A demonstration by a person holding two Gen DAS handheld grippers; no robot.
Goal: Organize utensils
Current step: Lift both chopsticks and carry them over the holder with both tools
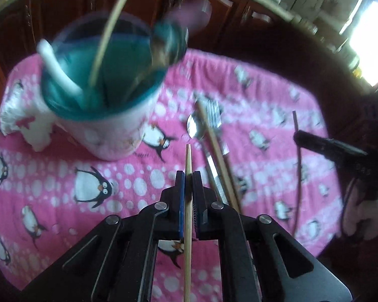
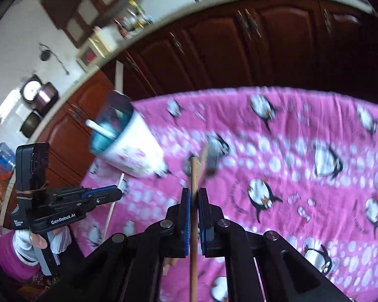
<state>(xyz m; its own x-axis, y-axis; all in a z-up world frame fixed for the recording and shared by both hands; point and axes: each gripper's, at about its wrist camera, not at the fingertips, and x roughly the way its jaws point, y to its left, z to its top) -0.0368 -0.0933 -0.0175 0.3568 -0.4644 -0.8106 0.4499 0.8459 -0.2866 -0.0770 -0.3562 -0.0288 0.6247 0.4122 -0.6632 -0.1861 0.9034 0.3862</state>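
Left gripper [image 1: 188, 176] clenching pale bamboo chopstick [image 1: 188, 166], lengthwise | white teal-lined cup [image 1: 105, 105] lying ahead-left, apparently nearer | right gripper [image 2: 194, 196] clenching brown wooden chopstick [image 2: 194, 176].

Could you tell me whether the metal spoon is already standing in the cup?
No, the metal spoon lies flat on the pink blanket beside the cup, next to a fork.

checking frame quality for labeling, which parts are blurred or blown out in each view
Left wrist view: the cup and its contents are motion-smeared, the window at far right is blown out, while the left gripper and its pale chopstick stay sharp. Right wrist view: the cup and the utensils on the blanket are smeared; the right gripper and its brown chopstick are crisp.
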